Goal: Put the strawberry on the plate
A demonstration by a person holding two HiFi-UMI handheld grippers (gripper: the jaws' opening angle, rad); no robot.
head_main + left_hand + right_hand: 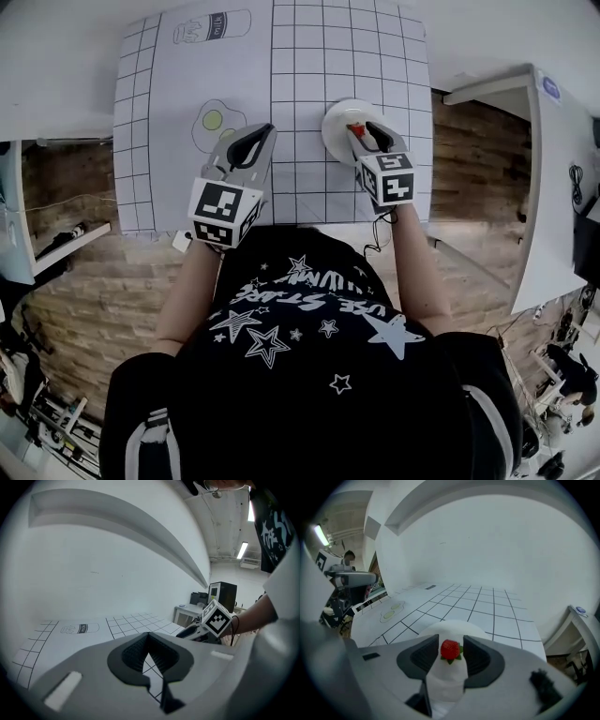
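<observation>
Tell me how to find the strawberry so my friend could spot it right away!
Find the big white squared mat, then the round white plate on its right half. The strawberry sits on that plate, between the dark fingers of the right gripper. It is the only red thing, with green leaves; everything around it is white, grey or black.

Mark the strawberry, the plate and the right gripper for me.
strawberry (450,648): right gripper view, on its red body.
plate (457,627): right gripper view, on its far edge beyond the strawberry.
right gripper (367,133): head view, midway between its fingertips.
</observation>
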